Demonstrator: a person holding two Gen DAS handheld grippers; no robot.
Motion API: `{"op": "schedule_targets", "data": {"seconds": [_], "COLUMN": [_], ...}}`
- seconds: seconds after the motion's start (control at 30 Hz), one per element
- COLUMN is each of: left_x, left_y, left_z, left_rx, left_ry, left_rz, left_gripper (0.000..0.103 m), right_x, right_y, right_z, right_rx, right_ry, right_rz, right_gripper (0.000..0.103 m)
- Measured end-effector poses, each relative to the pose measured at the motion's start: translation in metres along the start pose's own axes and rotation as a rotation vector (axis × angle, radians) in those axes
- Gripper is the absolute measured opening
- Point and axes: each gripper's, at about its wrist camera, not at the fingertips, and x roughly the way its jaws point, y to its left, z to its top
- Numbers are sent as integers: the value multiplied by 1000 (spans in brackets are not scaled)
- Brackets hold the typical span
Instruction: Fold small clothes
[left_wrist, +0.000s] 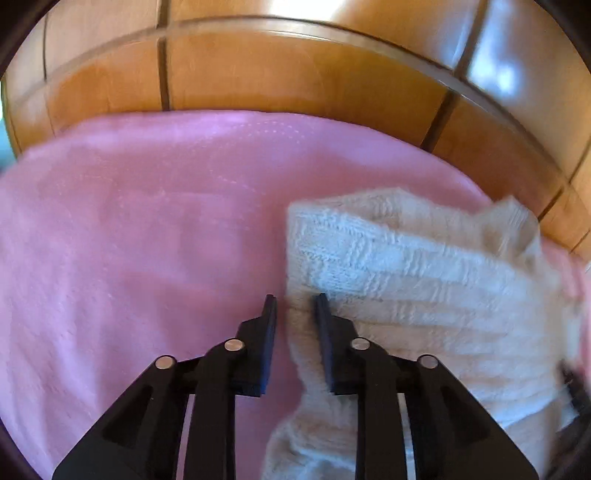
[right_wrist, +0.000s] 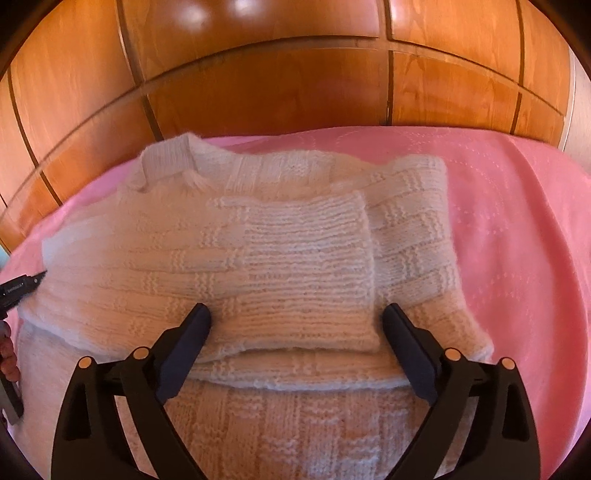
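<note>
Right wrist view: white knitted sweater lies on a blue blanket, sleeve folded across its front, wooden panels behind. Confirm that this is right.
Not quite: the blanket is pink, not blue, as the right wrist view shows. The rest holds: the white knitted sweater lies on it, a sleeve folded across its front, wooden panels behind.

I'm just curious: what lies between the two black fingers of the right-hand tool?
In the right wrist view, the right gripper stands open over the white knitted sweater; its folded-over sleeve fills the gap, resting on the pink blanket.
</note>
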Motion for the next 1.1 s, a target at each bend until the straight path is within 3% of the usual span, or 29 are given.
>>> {"op": "schedule_targets", "data": {"seconds": [0.1,0.17,0.23,0.3,0.37,0.57,0.77,0.8,0.87,1.1], "left_x": [-28,-50,-64,-62,-34,-26,-73,-81,-102,-148], "left_y": [-9,-23,-40,-58,-71,-59,-58,-60,-59,-46], "left_z": [-3,-11,-23,-36,-50,-54,-62,-63,-69,-88], "left_rx": [-4,32,105,171,229,182,115,116,107,101], "left_ry": [-69,-131,-142,-110,-18,-16,-79,-92,-139,-178], "left_rz": [61,16,-37,-70,-12,-6,-35,-37,-36,-18], "left_gripper": [27,27,27,27,28,29,30,44,58,58], "right_x": [1,2,1,-1,-1,2,2,2,2,-1], "right_y": [-3,-5,-6,-7,-7,-8,-10,-10,-11,-11], "right_z": [0,0,0,-1,-1,1,2,2,2,0], "right_rx": [13,21,23,25,24,24,26,26,27,32], "right_ry": [1,0,-1,-2,-1,7,7,6,4,1], "right_rz": [14,23,25,26,25,28,35,35,39,41], "right_gripper": [95,96,96,96,96,98,99,99,99,100]}}
